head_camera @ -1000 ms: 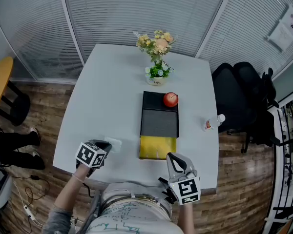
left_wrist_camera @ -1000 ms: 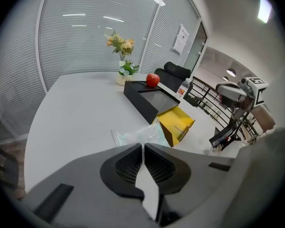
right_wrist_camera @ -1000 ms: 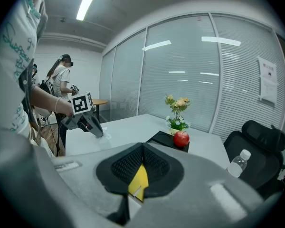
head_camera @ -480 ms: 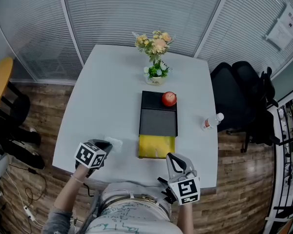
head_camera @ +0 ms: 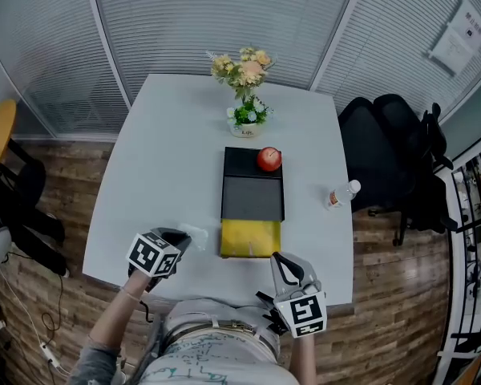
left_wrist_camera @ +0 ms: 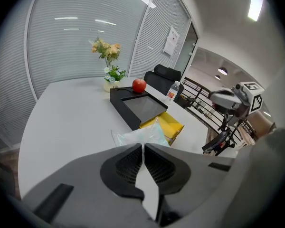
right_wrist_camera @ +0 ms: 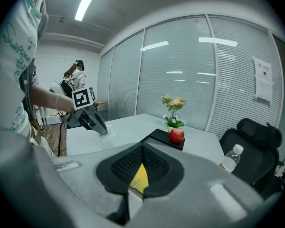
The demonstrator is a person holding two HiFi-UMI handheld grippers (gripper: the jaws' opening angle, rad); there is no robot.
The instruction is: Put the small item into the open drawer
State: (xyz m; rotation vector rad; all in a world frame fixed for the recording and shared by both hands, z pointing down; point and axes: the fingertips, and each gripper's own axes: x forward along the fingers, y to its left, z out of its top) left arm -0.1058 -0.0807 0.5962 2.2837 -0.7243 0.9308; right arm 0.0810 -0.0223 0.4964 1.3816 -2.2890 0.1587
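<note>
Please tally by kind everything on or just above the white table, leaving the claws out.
Red round apple: 1
White vase of flowers: 1
Black drawer box with open yellow drawer: 1
Clear plastic water bottle: 1
Small clear plastic packet: 1
Total: 5

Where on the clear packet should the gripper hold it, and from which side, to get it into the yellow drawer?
Pinch its near edge, coming from the person's side, as the left gripper does now. The packet is flat and limp, so a thin edge suits closed jaws, and this hold leaves its body pointing ahead toward the drawer.
</note>
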